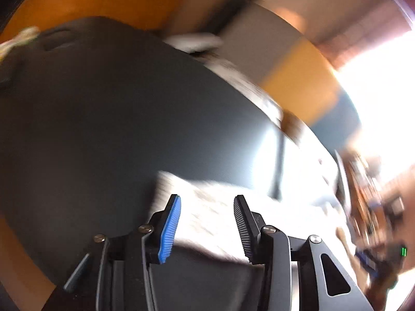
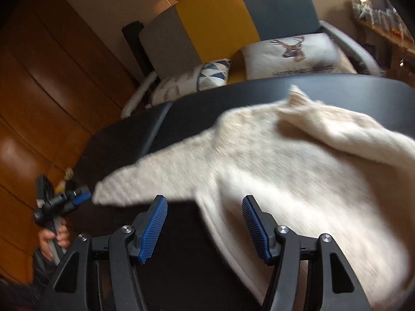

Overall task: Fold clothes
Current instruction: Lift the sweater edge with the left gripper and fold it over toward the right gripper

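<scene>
Behind the dark table (image 2: 259, 96), in the upper middle of the frame, a grey, yellow and blue sofa (image 2: 215, 23) carries a deer cushion (image 2: 293, 54) and a triangle-pattern cushion (image 2: 207, 76), with wooden floor (image 2: 52, 83) at left.

Showing the left gripper (image 1: 206, 226) up close: black angular linkage arms, round silver screws at the pivots, triangular cut-outs in the outer links. Wearing one bright blue ribbed pad (image 1: 170, 230) and one dark, nearly black ribbed pad (image 1: 241, 226). Showing the right gripper (image 2: 205, 229) in matching black, silver screws again, both ribbed pads (image 2: 153, 229) blue. Glowing a small green light (image 1: 403, 251) on the far device. Wrapping a hand (image 2: 53, 238) around a grey handle.
</scene>
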The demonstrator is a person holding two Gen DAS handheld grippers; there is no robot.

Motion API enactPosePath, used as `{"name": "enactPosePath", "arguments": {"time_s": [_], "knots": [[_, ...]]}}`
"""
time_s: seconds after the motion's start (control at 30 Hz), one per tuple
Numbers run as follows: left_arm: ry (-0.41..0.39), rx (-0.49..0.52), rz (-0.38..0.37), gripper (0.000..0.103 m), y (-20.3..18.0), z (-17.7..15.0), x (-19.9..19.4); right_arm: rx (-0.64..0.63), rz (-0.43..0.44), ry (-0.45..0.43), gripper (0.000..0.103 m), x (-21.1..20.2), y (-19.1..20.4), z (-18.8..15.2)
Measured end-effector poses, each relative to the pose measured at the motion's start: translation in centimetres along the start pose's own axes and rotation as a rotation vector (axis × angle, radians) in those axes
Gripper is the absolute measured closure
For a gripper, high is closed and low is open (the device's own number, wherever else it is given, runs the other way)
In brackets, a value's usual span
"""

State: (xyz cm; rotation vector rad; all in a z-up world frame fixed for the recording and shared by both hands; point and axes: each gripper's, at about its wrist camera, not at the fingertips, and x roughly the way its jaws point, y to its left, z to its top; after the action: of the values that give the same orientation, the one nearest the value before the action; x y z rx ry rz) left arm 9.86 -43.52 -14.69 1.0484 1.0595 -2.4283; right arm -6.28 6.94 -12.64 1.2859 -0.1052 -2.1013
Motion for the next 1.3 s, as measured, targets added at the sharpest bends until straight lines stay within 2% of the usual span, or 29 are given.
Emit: {"name": "enactPosePath", "arguments": {"time_s": [0.1, 0.17, 0.23, 0.3, 0.37, 0.47, 0.53, 0.63, 0.7, 0.77, 0.93, 0.97, 1.0, 1.07, 1.2, 1.3], "knots": [[0.14, 0.093, -0.19, 0.06, -5.7, -3.9, 2.5, 0.003, -0.074, 0.09, 0.041, -1.3, -2.0, -4.2], [0.267, 0.138, -0.314, 0.06, -10.1, -7.7, 5.0, 0.01, -0.11, 0.128, 0.041, -1.5, -3.2, -6.7], [0.376, 0.18, -0.39, 0.06, -14.0, -11.6, 7.1, 0.019, -0.147, 0.158, 0.041, -1.8, -4.2, -9.0], [0.476, 0.211, -0.444, 0.06, -17.7, -14.7, 9.3, 0.033, -0.191, 0.163, 0.041, -2.1, -5.0, -10.8], [0.572, 0.234, -0.488, 0.06, -21.9, -16.2, 12.8, 0.059, -0.227, 0.17, 0.041, -2.0, -6.1, -12.2], [0.678, 0.229, -0.526, 0.06, -25.3, -19.6, 13.8, 0.147, -0.292, 0.181, 0.041, -1.3, -7.9, -13.6], [0.743, 0.209, -0.533, 0.06, -27.3, -21.5, 14.7, 0.172, -0.258, 0.157, 0.04, -1.2, -7.9, -14.1], [0.804, 0.186, -0.511, 0.06, -29.3, -24.3, 15.4, 0.202, -0.114, 0.175, 0.04, -0.5, -7.1, -14.6], [0.84, 0.16, -0.485, 0.06, -30.4, -25.4, 16.6, 0.211, -0.039, 0.192, 0.04, 0.3, -6.4, -15.2], [0.874, 0.133, -0.457, 0.06, -31.4, -26.5, 17.8, 0.222, 0.0, 0.196, 0.04, 0.9, -5.9, -15.8], [0.867, 0.095, -0.426, 0.06, -32.4, -27.2, 18.4, 0.312, 0.08, 0.156, 0.04, 1.8, -5.8, -16.4], [0.864, 0.092, -0.419, 0.063, -32.5, -27.3, 18.4, 0.316, 0.078, 0.15, 0.04, 1.9, -5.7, -16.4], [0.859, 0.093, -0.406, 0.076, -32.6, -27.4, 18.5, 0.321, 0.078, 0.144, 0.04, 2.0, -5.6, -16.3], [0.842, 0.115, -0.371, 0.091, -32.6, -27.5, 18.6, 0.325, 0.081, 0.131, 0.041, 1.9, -5.4, -16.1], [0.803, 0.129, -0.365, 0.093, -32.8, -27.0, 18.3, 0.311, 0.109, 0.064, 0.041, 0.9, -4.6, -15.3], [0.747, 0.171, -0.391, 0.094, -32.5, -25.7, 16.5, 0.301, 0.13, -0.003, 0.041, -0.1, -4.1, -14.3]]}}
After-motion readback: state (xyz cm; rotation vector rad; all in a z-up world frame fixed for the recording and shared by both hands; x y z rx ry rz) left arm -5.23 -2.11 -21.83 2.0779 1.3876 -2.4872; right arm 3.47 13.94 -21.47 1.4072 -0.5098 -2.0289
